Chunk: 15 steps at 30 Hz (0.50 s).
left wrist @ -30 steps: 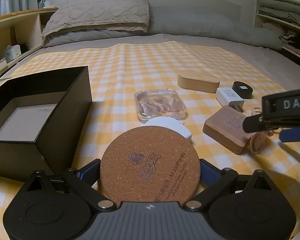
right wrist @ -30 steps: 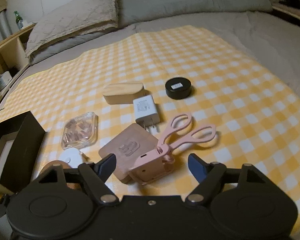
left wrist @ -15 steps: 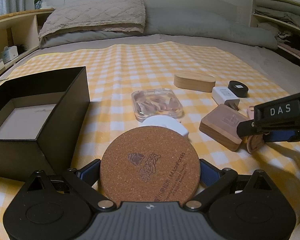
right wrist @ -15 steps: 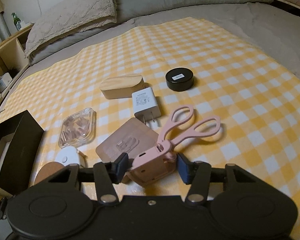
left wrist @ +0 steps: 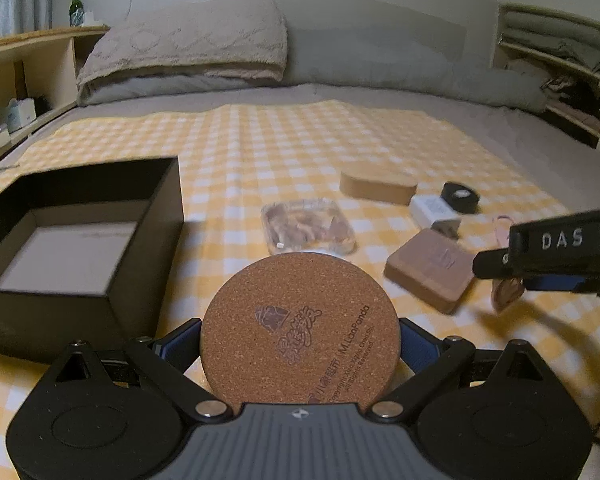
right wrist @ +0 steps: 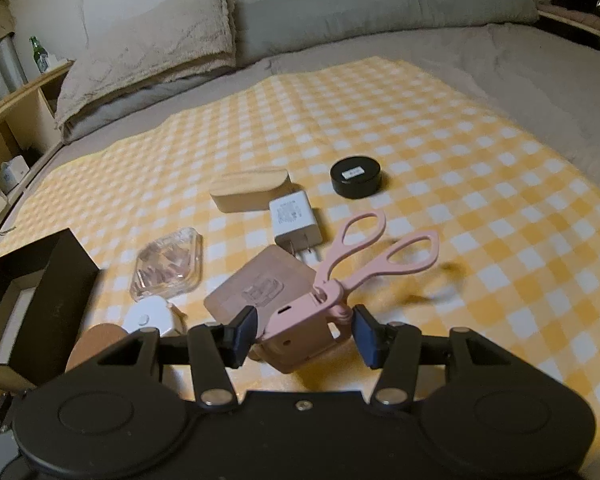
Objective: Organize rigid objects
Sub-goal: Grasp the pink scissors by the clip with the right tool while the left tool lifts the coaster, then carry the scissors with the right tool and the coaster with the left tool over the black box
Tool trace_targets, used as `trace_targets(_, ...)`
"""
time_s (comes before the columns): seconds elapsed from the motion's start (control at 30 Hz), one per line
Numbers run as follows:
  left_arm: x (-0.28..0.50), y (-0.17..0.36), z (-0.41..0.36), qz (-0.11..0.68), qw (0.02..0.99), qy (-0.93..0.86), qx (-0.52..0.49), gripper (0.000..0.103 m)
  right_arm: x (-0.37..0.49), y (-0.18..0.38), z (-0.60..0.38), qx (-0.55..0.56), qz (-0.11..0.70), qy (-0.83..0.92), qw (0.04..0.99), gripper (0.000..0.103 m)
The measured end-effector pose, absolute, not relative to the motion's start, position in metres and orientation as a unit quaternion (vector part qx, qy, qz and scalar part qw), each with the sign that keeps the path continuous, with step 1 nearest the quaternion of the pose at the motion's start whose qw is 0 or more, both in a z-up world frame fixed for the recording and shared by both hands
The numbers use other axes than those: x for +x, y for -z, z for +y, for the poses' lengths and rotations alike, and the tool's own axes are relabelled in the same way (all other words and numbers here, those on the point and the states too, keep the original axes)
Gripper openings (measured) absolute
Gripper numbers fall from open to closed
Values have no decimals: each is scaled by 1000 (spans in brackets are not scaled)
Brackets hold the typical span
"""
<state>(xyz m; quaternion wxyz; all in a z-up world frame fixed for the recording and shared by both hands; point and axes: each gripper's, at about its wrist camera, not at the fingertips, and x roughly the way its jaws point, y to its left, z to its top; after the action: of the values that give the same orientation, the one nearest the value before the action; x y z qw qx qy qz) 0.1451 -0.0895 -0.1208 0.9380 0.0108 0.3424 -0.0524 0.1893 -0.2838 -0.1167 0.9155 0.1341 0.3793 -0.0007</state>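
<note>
My left claw (left wrist: 300, 340) pinches the cork coaster (left wrist: 300, 330) by its opposite edges, holding it flat just right of the black box (left wrist: 80, 240). It looks light, stiff and grippy, so an edge hold should suit it. My right claw (right wrist: 305, 336) brackets the pink scissor-handled tool (right wrist: 332, 292), well right of the black box; its left pad touches the tool's body, but I cannot tell whether the right pad does. That tool looks like hard, smooth plastic, awkwardly shaped, so I judge the blocky body safer than its 2 loops.
</note>
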Motion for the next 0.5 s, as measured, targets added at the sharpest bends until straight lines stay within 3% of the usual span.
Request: trace_targets(0.5,127,24,-46,272,958,87,3,99,147,50,-276,136,314,-33,939,53)
